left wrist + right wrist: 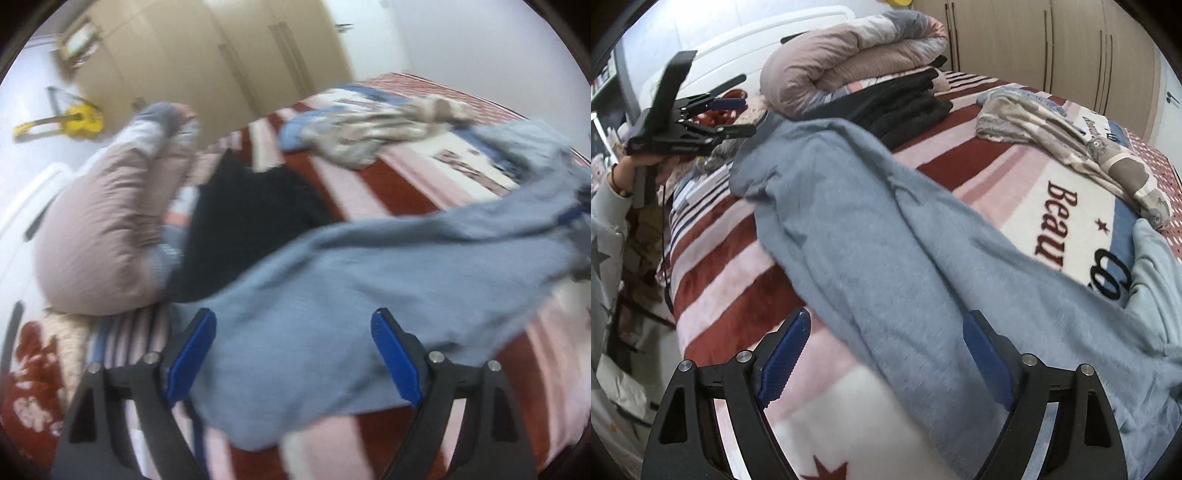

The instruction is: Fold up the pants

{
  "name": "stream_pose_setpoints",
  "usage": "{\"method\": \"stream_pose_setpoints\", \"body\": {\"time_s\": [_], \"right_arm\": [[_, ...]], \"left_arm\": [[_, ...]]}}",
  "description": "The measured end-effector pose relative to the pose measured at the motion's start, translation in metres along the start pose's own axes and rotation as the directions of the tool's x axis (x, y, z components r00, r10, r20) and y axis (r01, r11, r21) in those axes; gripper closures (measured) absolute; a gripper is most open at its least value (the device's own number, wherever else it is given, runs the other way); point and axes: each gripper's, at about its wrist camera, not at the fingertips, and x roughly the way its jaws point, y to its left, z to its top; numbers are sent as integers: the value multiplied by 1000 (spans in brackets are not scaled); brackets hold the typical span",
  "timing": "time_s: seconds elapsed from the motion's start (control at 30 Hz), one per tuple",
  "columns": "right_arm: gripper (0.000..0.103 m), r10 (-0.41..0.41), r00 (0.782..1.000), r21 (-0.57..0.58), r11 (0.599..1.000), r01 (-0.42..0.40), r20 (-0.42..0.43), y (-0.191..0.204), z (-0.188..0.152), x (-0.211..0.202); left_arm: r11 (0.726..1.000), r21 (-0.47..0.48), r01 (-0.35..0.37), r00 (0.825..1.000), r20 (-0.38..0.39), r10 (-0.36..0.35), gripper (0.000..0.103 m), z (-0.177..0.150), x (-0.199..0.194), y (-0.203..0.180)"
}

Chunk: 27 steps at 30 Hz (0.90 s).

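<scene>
Grey-blue pants (871, 229) lie stretched across the red, pink and white striped blanket (716, 266) on the bed. In the left wrist view the pants (332, 295) run from between the fingers up to the right. My left gripper (293, 354) is open, its blue pads on either side of the cloth's near end. It also shows in the right wrist view (740, 116), open, at the far end of the pants. My right gripper (886, 354) is open, with the pants lying between its fingers and over the right one.
A folded black garment (905, 107) and a rolled pink quilt (849, 51) lie at the head of the bed. A beige patterned garment (1071, 144) lies on the far side. Wardrobe doors (1052, 40) stand behind. A yellow toy guitar (74, 120) hangs on the wall.
</scene>
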Motion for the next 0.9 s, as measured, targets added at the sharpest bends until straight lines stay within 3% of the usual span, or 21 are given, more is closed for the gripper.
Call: {"method": "stream_pose_setpoints", "body": {"time_s": [0.17,0.37,0.5,0.57,0.6,0.7,0.9], "right_arm": [[31,30,999,-67,997,-29,17,30,10,30],[39,96,994,-180,980,-85,51,86,48,81],[49,53,997,-230,973,-38,62,111,65,110],[54,-42,996,-271,960,63,85,123,70,125],[59,-86,992,-288,951,109,94,125,72,130],[99,-127,987,-294,944,151,100,126,75,136],[102,44,999,-321,947,-33,26,121,71,121]], "left_arm": [[998,38,57,998,-31,-56,20,-25,15,-33],[995,-37,94,995,-9,-95,20,-40,14,-14],[988,-113,106,994,27,-104,20,-46,8,8],[983,-145,109,994,44,-103,20,-50,7,18],[981,-159,107,994,50,-101,20,-52,8,23],[980,-173,103,994,54,-95,20,-56,8,29],[978,-190,90,995,53,-81,20,-60,8,33]]}}
